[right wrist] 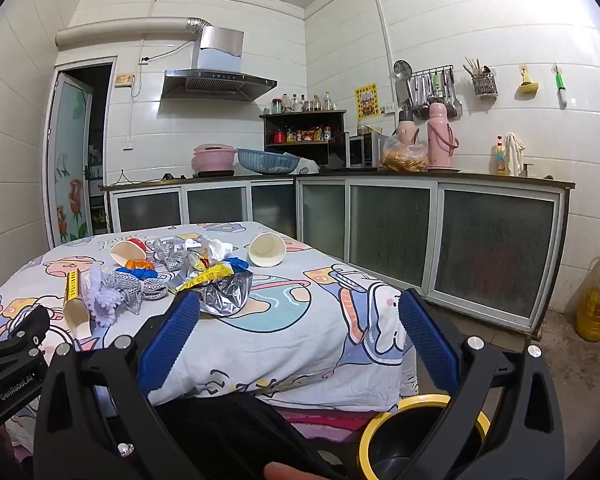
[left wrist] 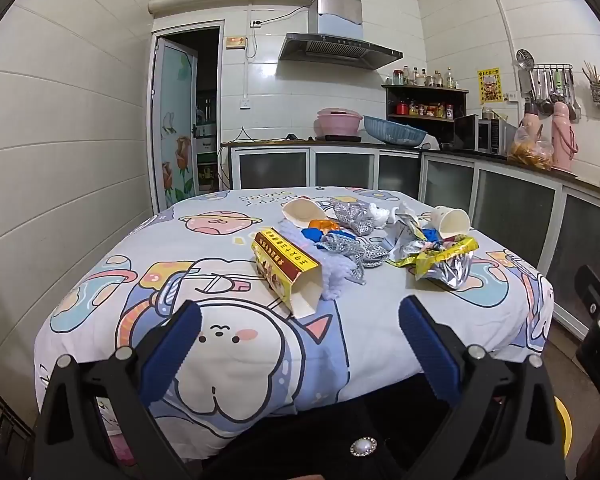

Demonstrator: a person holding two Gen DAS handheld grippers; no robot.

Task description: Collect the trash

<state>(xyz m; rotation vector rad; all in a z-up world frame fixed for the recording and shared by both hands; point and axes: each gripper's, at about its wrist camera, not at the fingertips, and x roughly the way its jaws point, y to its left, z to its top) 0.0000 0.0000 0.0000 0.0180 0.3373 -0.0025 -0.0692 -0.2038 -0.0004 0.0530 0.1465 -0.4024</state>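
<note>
Both the left hand-held gripper [left wrist: 300,316] and the right hand-held gripper [right wrist: 299,312] are wide open and hold nothing. The trash lies together on the table [left wrist: 228,280]: a yellow box [left wrist: 286,268], a foil wrapper [right wrist: 226,290], two paper cups [right wrist: 267,249]. A yellow-rimmed bin [right wrist: 400,432] stands below the table's near edge. Kitchen cabinets [right wrist: 392,224] run behind.

The left gripper [left wrist: 300,320] is held with its blue fingers [left wrist: 176,354] spread wide and empty, short of a yellow carton [left wrist: 286,268] lying beside foil wrappers [left wrist: 444,262] and paper cups [left wrist: 452,220] on the cartoon-print table [left wrist: 228,344].
</note>
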